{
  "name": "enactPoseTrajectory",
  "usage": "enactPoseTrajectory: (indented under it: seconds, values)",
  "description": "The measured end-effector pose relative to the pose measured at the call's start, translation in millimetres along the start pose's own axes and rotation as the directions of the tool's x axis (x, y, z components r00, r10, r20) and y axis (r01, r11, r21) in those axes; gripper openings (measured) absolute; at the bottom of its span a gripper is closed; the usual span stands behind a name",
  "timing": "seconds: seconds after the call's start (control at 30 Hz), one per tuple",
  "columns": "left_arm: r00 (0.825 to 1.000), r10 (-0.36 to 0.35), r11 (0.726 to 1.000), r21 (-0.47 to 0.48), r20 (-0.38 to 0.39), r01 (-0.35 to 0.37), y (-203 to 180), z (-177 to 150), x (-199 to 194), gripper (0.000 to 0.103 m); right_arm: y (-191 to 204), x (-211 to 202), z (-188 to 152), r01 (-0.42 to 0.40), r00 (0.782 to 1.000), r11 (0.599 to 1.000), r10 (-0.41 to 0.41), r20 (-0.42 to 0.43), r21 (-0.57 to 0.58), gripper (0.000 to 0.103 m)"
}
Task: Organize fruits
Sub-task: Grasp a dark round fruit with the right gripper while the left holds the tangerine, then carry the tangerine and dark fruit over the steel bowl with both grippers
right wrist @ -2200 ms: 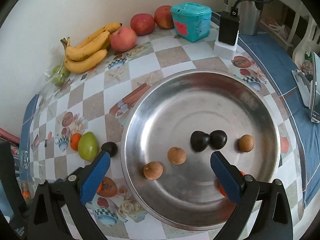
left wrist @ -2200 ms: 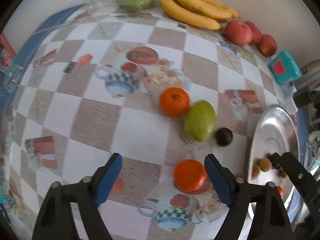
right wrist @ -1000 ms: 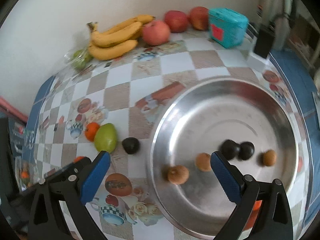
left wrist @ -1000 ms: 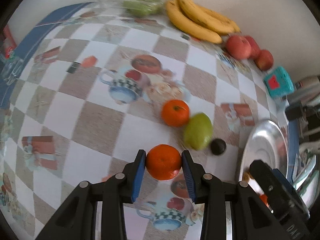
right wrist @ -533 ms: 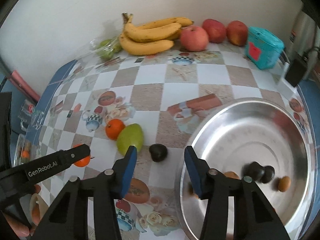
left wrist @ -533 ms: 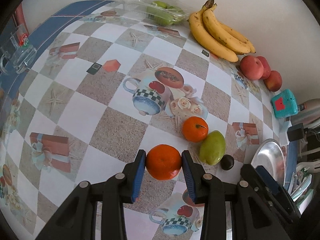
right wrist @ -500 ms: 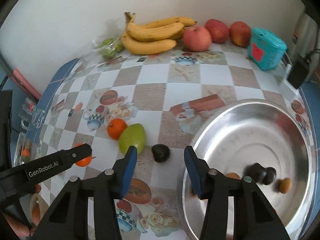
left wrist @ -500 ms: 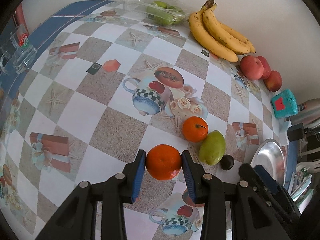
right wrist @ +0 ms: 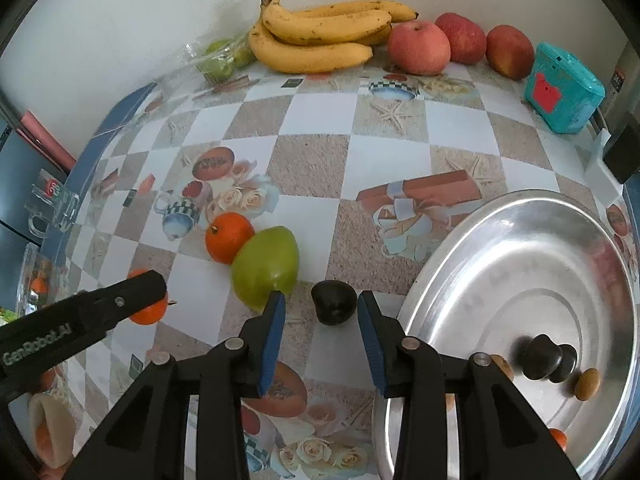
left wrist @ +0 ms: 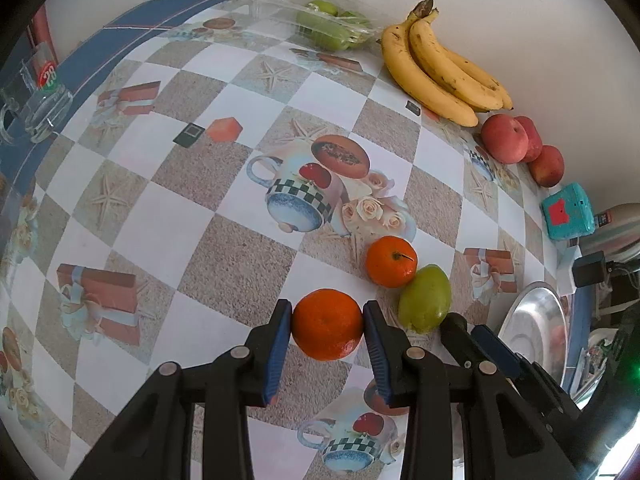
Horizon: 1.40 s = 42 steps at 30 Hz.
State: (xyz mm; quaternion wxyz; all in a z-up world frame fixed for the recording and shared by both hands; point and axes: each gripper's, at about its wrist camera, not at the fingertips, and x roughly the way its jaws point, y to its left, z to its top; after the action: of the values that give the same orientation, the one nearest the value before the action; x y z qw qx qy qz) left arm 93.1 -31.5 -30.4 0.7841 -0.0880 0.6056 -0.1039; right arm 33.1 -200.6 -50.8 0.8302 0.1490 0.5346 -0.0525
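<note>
Checkered oilcloth printed with teacups and roses covers the table (left wrist: 168,240) where fruit is being sorted. The left gripper (left wrist: 327,326) clamps an orange (left wrist: 327,324) between its blue pads, the fruit sitting squarely at mid-pad, a hold that looks secure enough to carry. Just ahead and to its right lie a second orange (left wrist: 391,261) and a green fruit (left wrist: 425,305), touching each other.

The right gripper (right wrist: 319,316) is set narrow, its pads straddling a dark fruit (right wrist: 333,303) on the cloth without visibly touching it, apparently lined up for a pinch. Its left pad sits right beside the green fruit (right wrist: 265,266), so closing may nudge that one. To this gripper's right waits the metal tray (right wrist: 520,240), already holding dark and brown small fruits (right wrist: 546,357), which suggests it is the collecting point.

Farther off, along the wall ahead, bananas (right wrist: 320,36), apples (right wrist: 418,47) and a teal box (right wrist: 562,88) stand in a row, apparently grouped by kind.
</note>
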Motion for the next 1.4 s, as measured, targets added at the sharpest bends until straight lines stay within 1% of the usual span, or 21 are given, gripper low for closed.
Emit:
enactPoseTrajectory:
  seconds: [0.13,0.33,0.4,0.47,0.6,0.67,1.03,1.4]
  values:
    - [1.000,-0.002,1.000,-0.005,-0.003,0.002,0.1,0.8,0.6,0.039,1.3,3.5,1.5,0.011,1.000,1.000,-0.011,-0.006,-0.009,0.036]
    - [1.000,-0.002,1.000,-0.005,-0.004,0.002,0.2,1.2,0.8,0.039,2.5,8.3,2.7,0.036,0.999,0.999,-0.036,-0.013,-0.017,0.033]
    - [1.000,-0.001,1.000,-0.007,-0.005,0.001,0.2,1.7,0.8,0.039,5.2,9.5,2.5,0.065,0.998,0.997,-0.066,-0.019,-0.036,0.029]
    - [1.000,-0.003,1.000,-0.007,-0.004,0.003,0.2,1.9,0.7,0.039,8.3,10.5,2.3,0.089,0.996,0.994,-0.091,-0.022,-0.059,0.029]
    - [1.000,-0.001,1.000,-0.007,-0.001,0.001,0.2,2.0,0.6,0.039,7.6,11.4,1.7,0.091,0.995,0.994,-0.093,-0.026,-0.060,0.028]
    - [1.000,-0.001,1.000,-0.006,-0.002,0.001,0.2,2.0,0.6,0.039,7.1,11.4,1.5,0.101,0.994,0.993,-0.103,-0.026,-0.061,0.025]
    - [1.000,0.007,1.000,-0.008,0.004,-0.007,1.1,3.7,0.4,0.039,6.0,7.6,1.9,0.090,0.996,0.995,-0.091,-0.020,-0.045,0.024]
    - [0.999,0.034,0.999,0.017,0.010,-0.034,-4.3,5.6,2.9,0.039,6.2,-19.2,5.8,0.059,0.998,0.998,-0.059,0.030,-0.026,0.024]
